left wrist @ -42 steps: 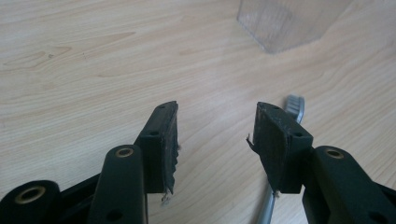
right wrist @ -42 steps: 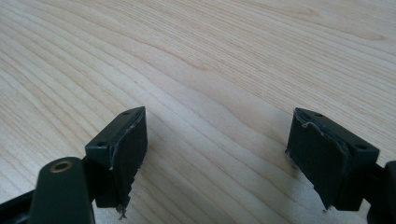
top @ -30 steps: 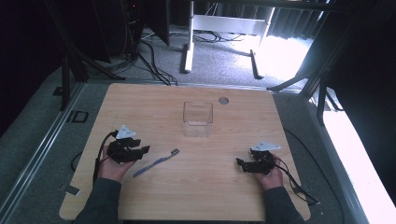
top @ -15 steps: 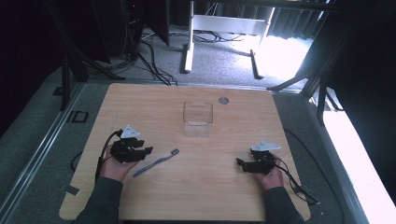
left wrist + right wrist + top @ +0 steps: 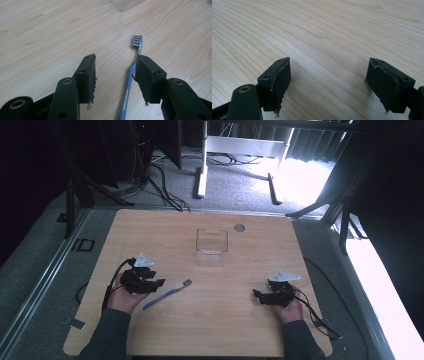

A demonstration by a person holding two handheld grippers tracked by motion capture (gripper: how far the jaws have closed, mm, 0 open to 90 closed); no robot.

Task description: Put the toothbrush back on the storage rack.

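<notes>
Left gripper point(image 5: 116, 81) has its fingers apart, probably just off the toothbrush point(image 5: 130, 80) handle, so I'd centre before squeezing.

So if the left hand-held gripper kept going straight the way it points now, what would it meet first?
Probably the toothbrush: the left hand-held gripper has its jaws open with the blue handle already between them, close by the right-hand jaw. Further along that line stands the clear container, though the depth to it is hard to judge.
</notes>
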